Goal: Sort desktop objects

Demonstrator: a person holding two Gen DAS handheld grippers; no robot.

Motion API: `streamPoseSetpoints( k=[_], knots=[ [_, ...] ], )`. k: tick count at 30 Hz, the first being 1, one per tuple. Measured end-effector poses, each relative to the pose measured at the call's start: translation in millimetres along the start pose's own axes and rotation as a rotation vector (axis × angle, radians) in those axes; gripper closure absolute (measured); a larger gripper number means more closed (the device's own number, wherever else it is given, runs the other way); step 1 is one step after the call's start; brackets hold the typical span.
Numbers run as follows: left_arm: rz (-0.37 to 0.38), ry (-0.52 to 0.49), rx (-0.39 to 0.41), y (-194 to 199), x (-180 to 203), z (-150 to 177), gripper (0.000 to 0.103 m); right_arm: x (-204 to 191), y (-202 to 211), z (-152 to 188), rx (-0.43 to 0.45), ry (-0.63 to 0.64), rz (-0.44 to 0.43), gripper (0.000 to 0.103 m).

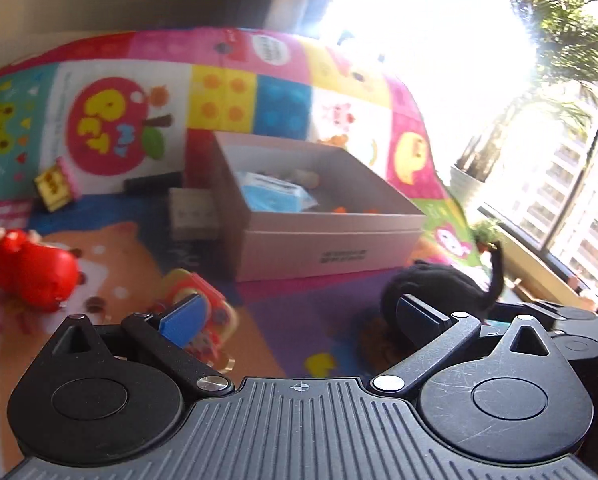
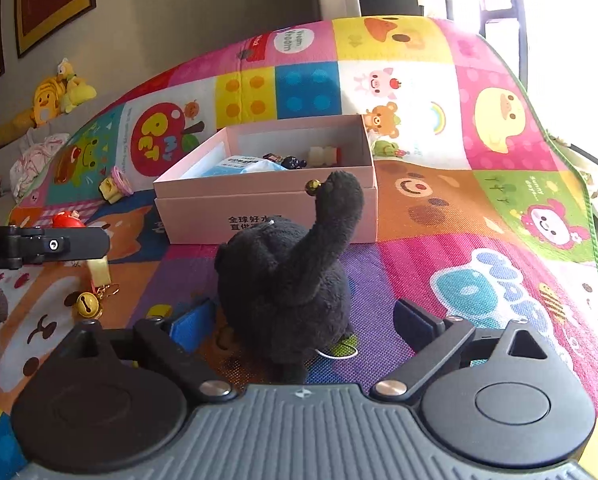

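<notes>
Black plush toy (image 2: 287, 280) upright on colourful mat (image 2: 439, 208), centre of right wrist view, just before pink box (image 2: 267, 216); raised limb overlaps box front wall. Right gripper (image 2: 303, 324) angled down at toy, fingers (image 2: 189, 326) spread wide either side, pads apart from plush, nothing gripped. Left gripper (image 1: 299, 316) angled down, fingers wide, empty, over bare mat; same toy at its lower right. Open mat right of box; mat edge far right.
</notes>
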State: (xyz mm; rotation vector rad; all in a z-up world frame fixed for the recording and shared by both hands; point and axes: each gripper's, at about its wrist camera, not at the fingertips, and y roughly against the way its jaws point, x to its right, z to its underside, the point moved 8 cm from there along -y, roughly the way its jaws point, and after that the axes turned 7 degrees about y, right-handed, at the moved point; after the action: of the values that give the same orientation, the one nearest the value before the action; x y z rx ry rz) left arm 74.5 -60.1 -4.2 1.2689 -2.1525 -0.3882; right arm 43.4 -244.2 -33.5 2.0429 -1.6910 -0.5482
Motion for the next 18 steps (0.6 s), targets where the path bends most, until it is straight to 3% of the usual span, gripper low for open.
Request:
streamPoseSetpoints(
  k=[3,10,18],
  knots=[
    [0.028,-0.065,-0.032,-6,15,14,0.0,4,0,0,0.006,-0.026,-0.003,0.004],
    [-0.185,-0.05,0.007,1,-19,13,0.0,11,-2,2,0.007,-0.08,-0.002,0.002],
    [-0.278,0.008,-0.034,-23,-38,2,0.0,11,-2,2,0.013,-0.082,0.008,0.0]
  ],
)
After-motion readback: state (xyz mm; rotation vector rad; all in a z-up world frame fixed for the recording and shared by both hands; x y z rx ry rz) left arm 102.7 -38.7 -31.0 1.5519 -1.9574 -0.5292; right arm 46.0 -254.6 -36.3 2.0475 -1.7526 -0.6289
